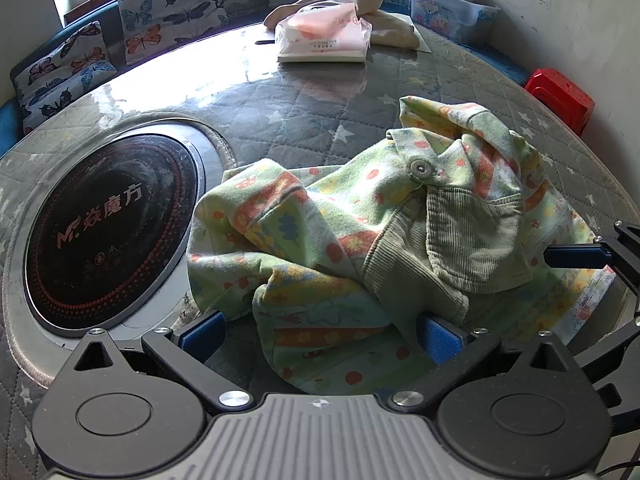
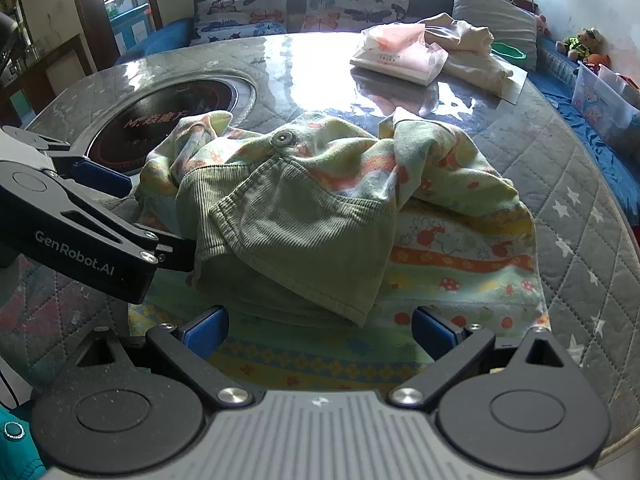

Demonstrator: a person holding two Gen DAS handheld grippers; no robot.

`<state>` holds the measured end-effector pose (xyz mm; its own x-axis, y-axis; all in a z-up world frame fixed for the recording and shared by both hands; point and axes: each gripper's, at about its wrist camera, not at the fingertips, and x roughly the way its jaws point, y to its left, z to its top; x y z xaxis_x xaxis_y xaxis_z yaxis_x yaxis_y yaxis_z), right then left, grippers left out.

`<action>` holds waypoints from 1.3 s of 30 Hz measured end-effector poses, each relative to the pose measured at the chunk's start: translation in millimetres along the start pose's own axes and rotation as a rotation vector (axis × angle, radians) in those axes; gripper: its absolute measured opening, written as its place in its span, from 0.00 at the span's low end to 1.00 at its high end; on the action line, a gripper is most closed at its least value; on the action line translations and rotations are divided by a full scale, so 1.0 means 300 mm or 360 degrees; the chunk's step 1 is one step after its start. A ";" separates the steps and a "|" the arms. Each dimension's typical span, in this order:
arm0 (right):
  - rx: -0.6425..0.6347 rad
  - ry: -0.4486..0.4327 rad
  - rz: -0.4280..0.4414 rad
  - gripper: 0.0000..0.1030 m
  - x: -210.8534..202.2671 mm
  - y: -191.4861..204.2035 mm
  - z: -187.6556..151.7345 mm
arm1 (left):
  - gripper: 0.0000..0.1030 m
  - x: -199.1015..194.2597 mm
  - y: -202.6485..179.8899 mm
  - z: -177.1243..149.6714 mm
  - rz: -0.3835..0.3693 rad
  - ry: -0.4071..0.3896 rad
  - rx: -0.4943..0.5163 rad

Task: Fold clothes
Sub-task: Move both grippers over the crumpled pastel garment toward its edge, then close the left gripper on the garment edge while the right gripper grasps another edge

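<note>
A crumpled green garment with orange flower print, a corduroy pocket and a snap button lies on the quilted table. My left gripper stands open at its near edge, with a fold of cloth lying between the blue pads. One of the right gripper's fingers shows at the garment's right side. In the right wrist view the same garment spreads flat under my open right gripper. The left gripper sits at the cloth's left edge, also open.
A round black cooktop is set into the table left of the garment. A pink tissue pack and a beige cloth lie at the far side. Butterfly cushions, a plastic bin and a red stool ring the table.
</note>
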<state>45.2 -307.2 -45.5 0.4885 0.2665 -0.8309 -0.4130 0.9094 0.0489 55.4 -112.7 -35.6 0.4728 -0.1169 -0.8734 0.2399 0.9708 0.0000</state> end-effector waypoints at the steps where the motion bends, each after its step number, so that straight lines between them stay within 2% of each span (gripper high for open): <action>1: 0.0000 0.0004 -0.0006 0.97 0.002 0.001 0.002 | 1.00 0.000 0.000 0.001 0.0000 0.0000 0.0001; 11: -0.0001 0.0002 -0.0029 0.97 0.004 -0.014 0.011 | 1.00 -0.009 0.005 0.014 -0.0008 -0.0005 -0.0004; 22: -0.0006 -0.0047 -0.0029 0.93 -0.032 -0.041 0.038 | 1.00 -0.069 0.057 0.054 -0.0044 -0.0060 -0.0078; 31: 0.0017 -0.0160 -0.0075 0.86 -0.088 -0.092 0.094 | 0.99 -0.110 0.115 0.145 0.0007 -0.0164 -0.0141; 39: 0.0054 -0.0267 -0.0150 0.80 -0.070 -0.155 0.195 | 0.98 -0.037 0.141 0.241 0.0039 -0.0139 -0.0224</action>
<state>99.1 -336.4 2.2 0.6463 0.2266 -0.7287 -0.3346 0.9423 -0.0037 121.5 -85.5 9.3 0.5506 -0.1045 -0.8282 0.1091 0.9926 -0.0527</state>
